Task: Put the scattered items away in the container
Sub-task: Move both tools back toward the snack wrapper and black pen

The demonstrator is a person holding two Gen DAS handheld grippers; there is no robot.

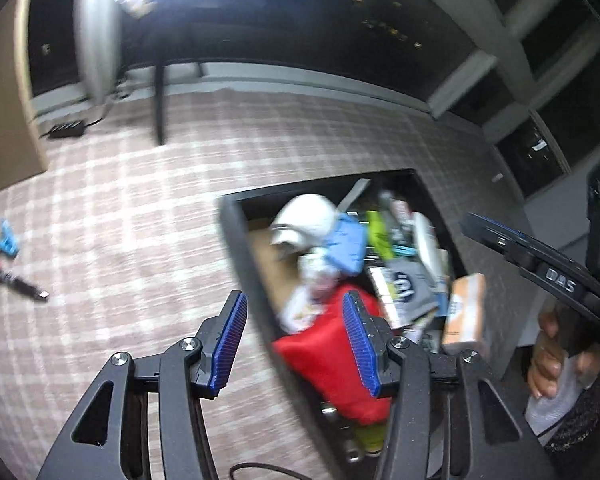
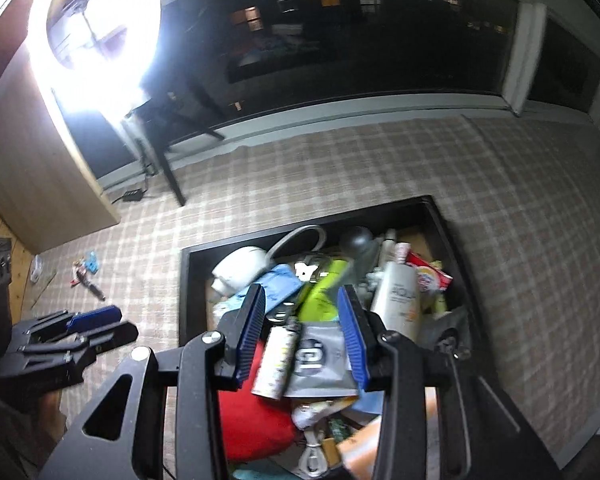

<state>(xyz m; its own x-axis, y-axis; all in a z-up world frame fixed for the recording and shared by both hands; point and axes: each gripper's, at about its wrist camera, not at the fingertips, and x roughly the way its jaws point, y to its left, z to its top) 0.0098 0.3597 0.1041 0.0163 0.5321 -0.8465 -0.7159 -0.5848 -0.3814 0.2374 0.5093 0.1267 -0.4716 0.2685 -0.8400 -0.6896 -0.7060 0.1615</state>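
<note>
Black container (image 2: pixel 188 280) brims with clutter, red pouch (image 2: pixel 252 424) included; both grippers' fingers (image 2: pixel 249 332) gape empty.

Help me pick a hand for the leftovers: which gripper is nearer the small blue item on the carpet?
Left. The left gripper hangs over the container's carpet-side wall, on the blue item's side; the right gripper hangs over the container's contents, farther away.

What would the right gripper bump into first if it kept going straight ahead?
Probably the grey pouch on top of the pile in the black container. It shows right between the open right gripper fingers, though depth is hard to judge.
</note>
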